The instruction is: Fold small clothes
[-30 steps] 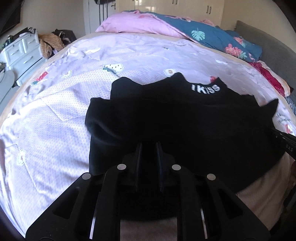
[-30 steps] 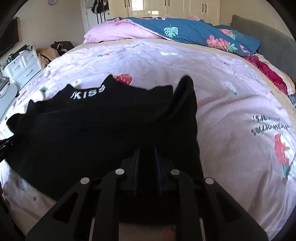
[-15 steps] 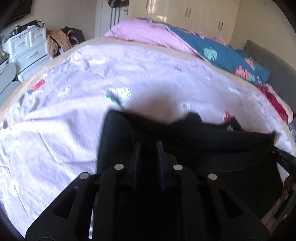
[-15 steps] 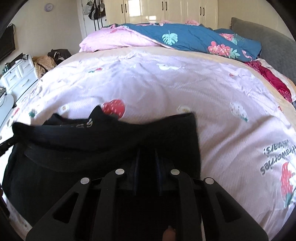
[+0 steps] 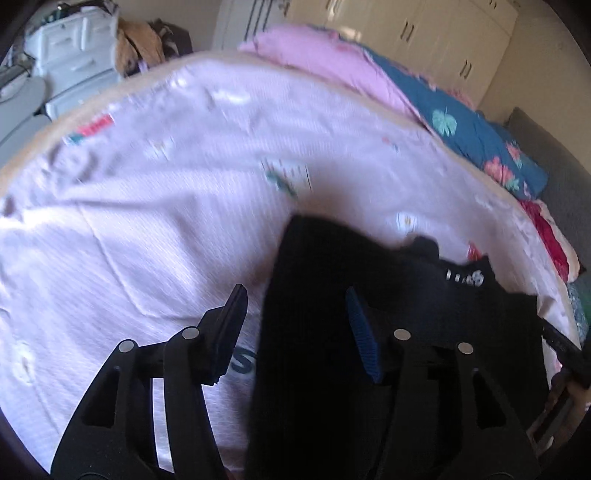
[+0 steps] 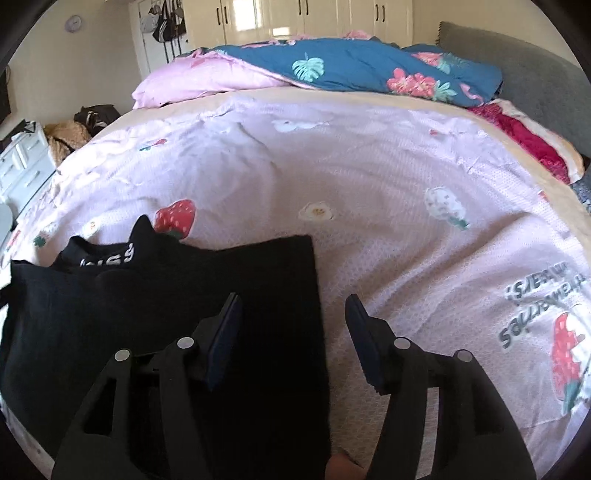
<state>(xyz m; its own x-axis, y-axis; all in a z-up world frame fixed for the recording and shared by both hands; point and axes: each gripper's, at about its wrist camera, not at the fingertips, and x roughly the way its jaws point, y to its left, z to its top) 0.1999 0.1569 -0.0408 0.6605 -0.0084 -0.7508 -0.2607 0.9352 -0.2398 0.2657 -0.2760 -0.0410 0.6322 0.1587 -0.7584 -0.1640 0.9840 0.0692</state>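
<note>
A small black garment (image 5: 406, 332) with white lettering at its neck lies folded over on the pink bedsheet (image 5: 147, 221). In the left wrist view my left gripper (image 5: 295, 295) is open above its left edge, holding nothing. In the right wrist view the garment (image 6: 166, 314) lies at lower left, and my right gripper (image 6: 291, 302) is open above its right edge, holding nothing. The folded layer covers the lower part of the garment. The left view is blurred.
A pink and blue floral duvet (image 6: 351, 70) is heaped at the far end of the bed. A grey headboard (image 6: 517, 74) is at right. White drawers (image 5: 74, 55) and a bag stand beside the bed at left. Wardrobes (image 6: 314, 18) line the far wall.
Both grippers carried the garment's near edge forward over itself, then opened and let go. The garment is now folded shorter, with the lettering near the fold's far edge.
</note>
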